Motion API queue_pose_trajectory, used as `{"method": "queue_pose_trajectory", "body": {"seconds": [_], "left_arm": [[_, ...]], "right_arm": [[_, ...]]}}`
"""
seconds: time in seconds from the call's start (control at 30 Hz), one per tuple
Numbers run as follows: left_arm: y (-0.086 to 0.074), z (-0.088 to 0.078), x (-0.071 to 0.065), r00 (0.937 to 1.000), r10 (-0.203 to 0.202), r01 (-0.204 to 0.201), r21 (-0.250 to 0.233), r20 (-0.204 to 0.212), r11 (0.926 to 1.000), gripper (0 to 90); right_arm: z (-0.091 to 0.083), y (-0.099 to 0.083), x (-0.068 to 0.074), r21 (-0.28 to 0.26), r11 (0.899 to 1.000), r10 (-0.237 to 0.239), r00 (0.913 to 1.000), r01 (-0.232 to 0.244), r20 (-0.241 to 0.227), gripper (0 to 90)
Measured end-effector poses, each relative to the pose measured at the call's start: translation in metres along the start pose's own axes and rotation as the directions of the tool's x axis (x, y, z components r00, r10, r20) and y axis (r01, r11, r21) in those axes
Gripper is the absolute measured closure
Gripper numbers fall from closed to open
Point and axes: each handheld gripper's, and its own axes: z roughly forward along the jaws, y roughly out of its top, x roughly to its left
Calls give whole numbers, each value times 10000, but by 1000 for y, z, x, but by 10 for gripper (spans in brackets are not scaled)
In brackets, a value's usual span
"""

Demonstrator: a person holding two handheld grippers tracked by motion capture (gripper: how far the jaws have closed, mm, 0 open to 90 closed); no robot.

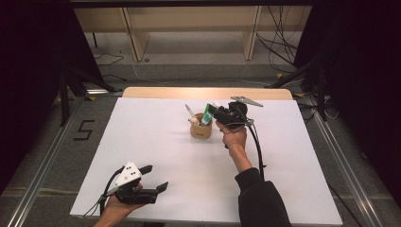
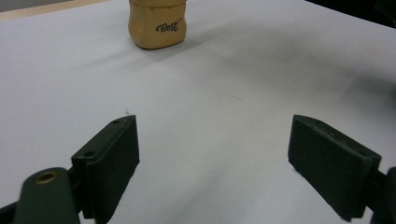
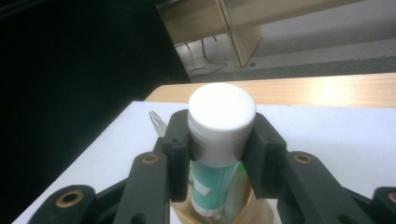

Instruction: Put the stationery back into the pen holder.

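A tan cup (image 1: 201, 131) with dark lettering stands near the middle of the white table top (image 1: 156, 142); it is far ahead in the left gripper view (image 2: 158, 25). My right gripper (image 1: 211, 111) is shut on a teal tube with a white cap (image 3: 222, 114), both pads pressed on the tube just under the cap (image 3: 219, 140). The tube (image 1: 206, 119) stands cap up, its lower end down inside the cup (image 3: 261, 212). A thin pointed utensil (image 1: 189, 112) leans out of the cup's left side (image 3: 159, 123). My left gripper (image 1: 156, 177) rests open at the front left, with nothing between its jaws (image 2: 215, 158).
The white table top has a wooden strip (image 1: 208, 92) along its far edge. Beyond it stand pale wooden shelf legs (image 1: 137, 42) and loose cables (image 1: 279, 47) on the floor. A cable (image 1: 257, 146) trails from the right gripper across the table.
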Motion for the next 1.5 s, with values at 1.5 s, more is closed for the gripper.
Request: {"method": "queue_pose_trajectory", "body": {"seconds": [1.5], "left_arm": [[-2,4,-2,9998,192,-191,244,-22,9995,161]], "right_arm": [[31,-17,6,1515,9825,-1159,9924,1083,422,493]]}}
